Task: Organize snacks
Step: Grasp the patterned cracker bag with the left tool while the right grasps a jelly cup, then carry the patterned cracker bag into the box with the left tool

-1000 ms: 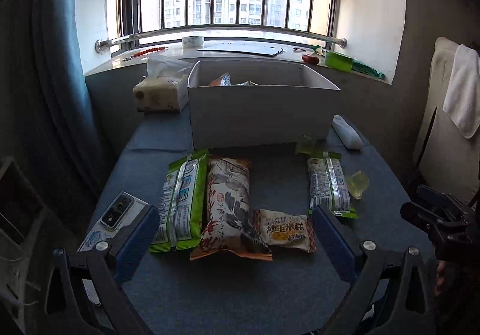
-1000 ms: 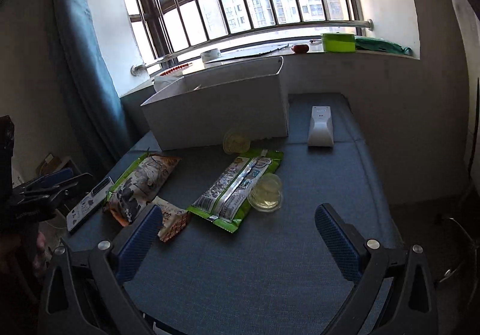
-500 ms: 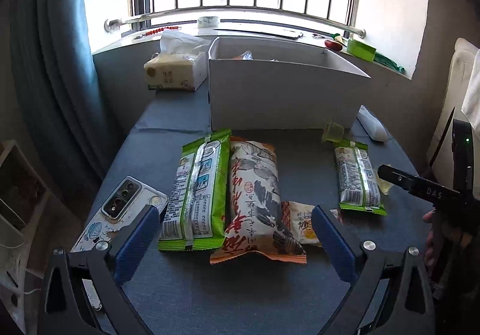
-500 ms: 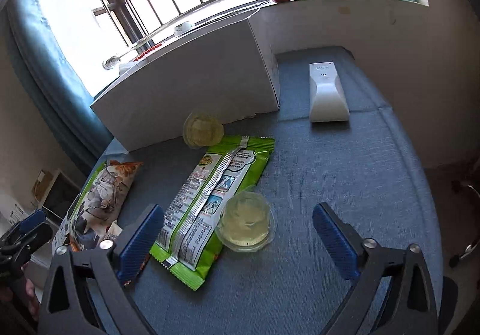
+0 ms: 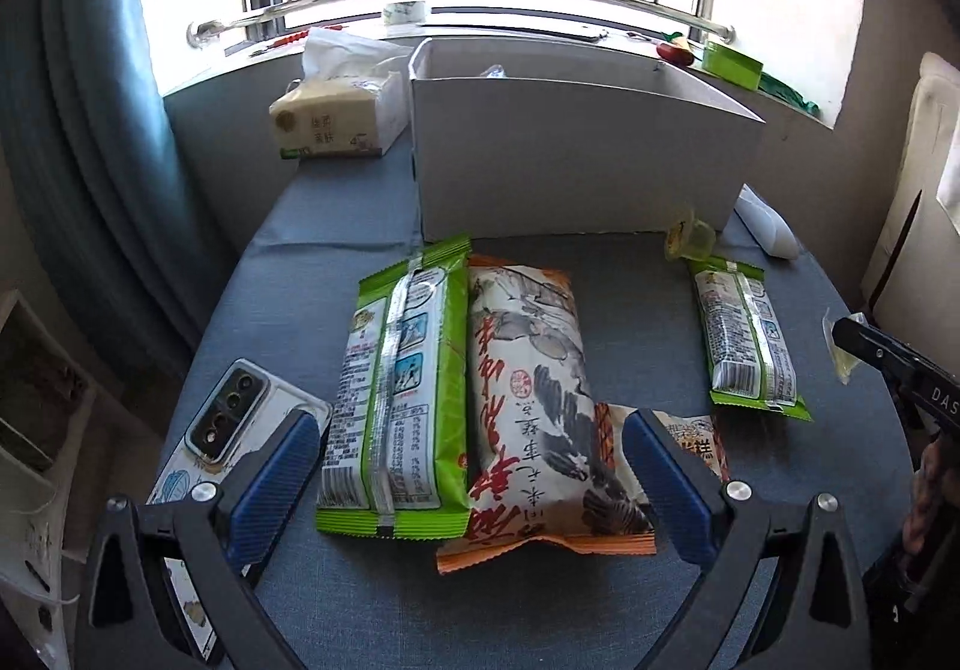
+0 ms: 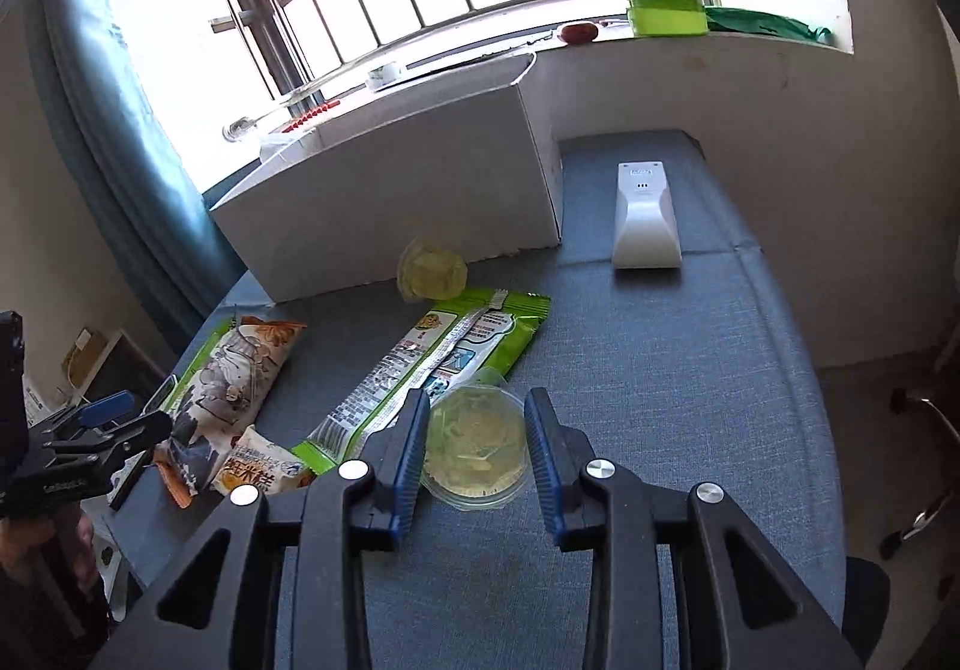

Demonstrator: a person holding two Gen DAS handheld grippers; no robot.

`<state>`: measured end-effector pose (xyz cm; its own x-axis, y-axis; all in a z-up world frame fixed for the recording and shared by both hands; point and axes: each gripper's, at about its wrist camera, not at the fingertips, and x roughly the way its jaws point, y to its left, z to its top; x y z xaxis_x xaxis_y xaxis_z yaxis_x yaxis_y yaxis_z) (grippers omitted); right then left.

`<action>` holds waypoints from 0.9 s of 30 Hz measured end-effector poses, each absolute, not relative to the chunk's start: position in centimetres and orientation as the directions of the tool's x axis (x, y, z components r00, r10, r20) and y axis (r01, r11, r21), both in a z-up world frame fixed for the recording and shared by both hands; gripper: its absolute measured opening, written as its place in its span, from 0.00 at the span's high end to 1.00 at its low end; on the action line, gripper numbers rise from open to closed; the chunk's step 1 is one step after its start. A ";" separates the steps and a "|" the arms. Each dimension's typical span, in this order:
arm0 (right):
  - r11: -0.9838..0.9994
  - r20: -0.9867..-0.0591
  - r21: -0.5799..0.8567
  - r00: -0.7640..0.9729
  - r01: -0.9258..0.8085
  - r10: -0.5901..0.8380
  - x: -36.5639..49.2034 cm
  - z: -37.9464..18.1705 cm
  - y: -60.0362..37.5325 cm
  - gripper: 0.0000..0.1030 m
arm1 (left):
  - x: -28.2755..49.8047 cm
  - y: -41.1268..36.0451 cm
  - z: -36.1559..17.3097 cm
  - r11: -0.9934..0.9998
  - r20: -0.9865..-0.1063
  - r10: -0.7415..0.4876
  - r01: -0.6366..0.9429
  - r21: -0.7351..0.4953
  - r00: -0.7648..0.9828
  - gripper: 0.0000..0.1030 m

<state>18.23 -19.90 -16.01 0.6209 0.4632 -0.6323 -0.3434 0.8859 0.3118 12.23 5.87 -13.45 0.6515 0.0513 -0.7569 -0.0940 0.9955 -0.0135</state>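
Observation:
My right gripper [image 6: 477, 445] has closed around a clear jelly cup [image 6: 476, 452] that sits on the blue table beside a green snack pack [image 6: 432, 370]. A second jelly cup [image 6: 432, 274] leans on the white box [image 6: 396, 202]. My left gripper [image 5: 468, 484] is open over a green pack [image 5: 402, 400] and an orange-and-white bag [image 5: 540, 400], with a small rice-cake packet [image 5: 696, 448] at its right finger. Another green pack [image 5: 744, 334] lies to the right. The white box [image 5: 576, 153] holds some snacks.
A phone [image 5: 234, 418] lies at the table's left edge. A tissue pack [image 5: 336, 117] stands left of the box. A white remote [image 6: 645, 217] lies right of the box. The windowsill behind holds small items. The table's right edge drops off near a chair.
My right gripper moved forward and down and its fingers closed in on the jelly cup. My left gripper moved closer over the two big packs and stayed open.

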 end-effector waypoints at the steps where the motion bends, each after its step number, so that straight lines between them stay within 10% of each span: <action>1: 0.884 -0.627 0.312 0.623 -0.349 0.467 17.9 -15.7 -19.9 0.65 | 12.7 5.3 -13.4 0.998 -0.760 0.050 -0.062 0.013 0.648 0.00; 6: 0.880 -0.604 0.297 0.641 -0.371 0.475 16.7 -14.5 -19.5 0.65 | 15.8 2.7 -14.4 0.996 -0.785 0.047 0.030 0.084 0.618 0.06; 15: 0.880 -0.613 0.305 0.633 -0.363 0.473 16.4 -14.9 -19.8 0.65 | 18.2 3.3 -16.2 0.995 -0.810 0.045 0.046 0.089 0.584 0.61; 27: 0.855 -0.550 0.314 0.655 -0.412 0.518 17.7 -11.1 -18.6 0.65 | 17.2 5.0 -7.1 0.984 -0.607 -0.169 0.099 -0.147 0.777 0.62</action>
<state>17.72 -18.59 -11.11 0.6549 0.5180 -0.5503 -0.4121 0.8552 0.3145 17.23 4.95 -7.11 0.7769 -0.1690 -0.6065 0.0991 0.9841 -0.1474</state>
